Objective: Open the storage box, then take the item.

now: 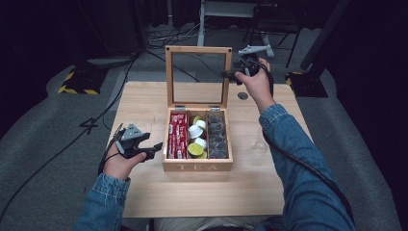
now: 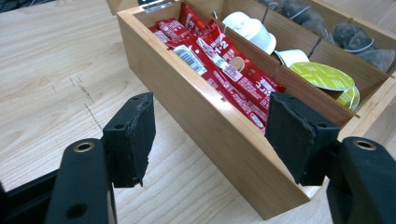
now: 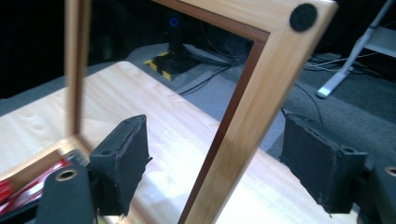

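The wooden surface [image 1: 144, 103] carries a tea box [image 1: 197, 166] standing near its middle, with "TEA" on the front wall. The box's lid [image 1: 169, 77] (a wooden frame around a clear pane) stands upright on its hinges at the back edge. Inside are three compartments: red sachets [image 1: 177, 134] in the left one, white and green capsules [image 1: 196, 139] in the middle, dark tea bags [image 1: 217, 134] in the right.

The right claw [image 1: 230, 73] is raised at the lid's upper right corner. In the right gripper view the frame's side rail runs between the pads [image 3: 122, 158], with a gap on each side, so the claw is open around the rail and not pressing it; that picture is a little blurred, so a light touch on one side cannot be ruled out.

The left claw [image 1: 155, 149] sits low beside the box's left wall, near the front corner. Its pads [image 2: 133, 135] stand apart, open, with the wall's top edge between them, untouched.
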`<action>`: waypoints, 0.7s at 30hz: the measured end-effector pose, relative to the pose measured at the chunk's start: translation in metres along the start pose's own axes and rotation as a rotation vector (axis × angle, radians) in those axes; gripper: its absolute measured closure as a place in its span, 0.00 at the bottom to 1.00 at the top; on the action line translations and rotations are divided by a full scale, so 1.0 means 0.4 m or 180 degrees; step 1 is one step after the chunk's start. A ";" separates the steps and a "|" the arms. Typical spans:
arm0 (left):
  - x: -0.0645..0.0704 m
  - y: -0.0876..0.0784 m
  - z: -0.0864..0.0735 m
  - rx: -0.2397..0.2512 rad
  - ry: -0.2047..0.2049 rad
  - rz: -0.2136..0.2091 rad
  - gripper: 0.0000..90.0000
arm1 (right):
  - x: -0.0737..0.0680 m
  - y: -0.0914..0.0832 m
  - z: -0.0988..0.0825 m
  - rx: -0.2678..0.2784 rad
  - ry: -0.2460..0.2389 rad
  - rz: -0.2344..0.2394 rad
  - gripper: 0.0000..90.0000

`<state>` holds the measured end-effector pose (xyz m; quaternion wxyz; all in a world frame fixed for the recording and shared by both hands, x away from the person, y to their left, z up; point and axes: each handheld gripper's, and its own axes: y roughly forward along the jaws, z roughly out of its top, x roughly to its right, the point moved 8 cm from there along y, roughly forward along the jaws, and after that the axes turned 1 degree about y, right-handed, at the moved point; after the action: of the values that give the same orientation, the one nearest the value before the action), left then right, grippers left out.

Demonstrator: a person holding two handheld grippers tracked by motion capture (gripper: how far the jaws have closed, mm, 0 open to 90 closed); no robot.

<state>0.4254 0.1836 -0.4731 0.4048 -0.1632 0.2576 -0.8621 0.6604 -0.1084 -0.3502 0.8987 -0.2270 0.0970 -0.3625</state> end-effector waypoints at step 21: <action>-0.031 0.008 -0.076 -0.0278 -0.0101 0.0205 0.36 | -0.170 -0.134 -0.195 -0.0240 -0.0095 0.0705 0.42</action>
<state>0.4200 0.2009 -0.5007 0.4289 -0.1860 0.2937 -0.8338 0.5523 -0.1215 -0.3925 0.9254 -0.2539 0.1216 -0.2536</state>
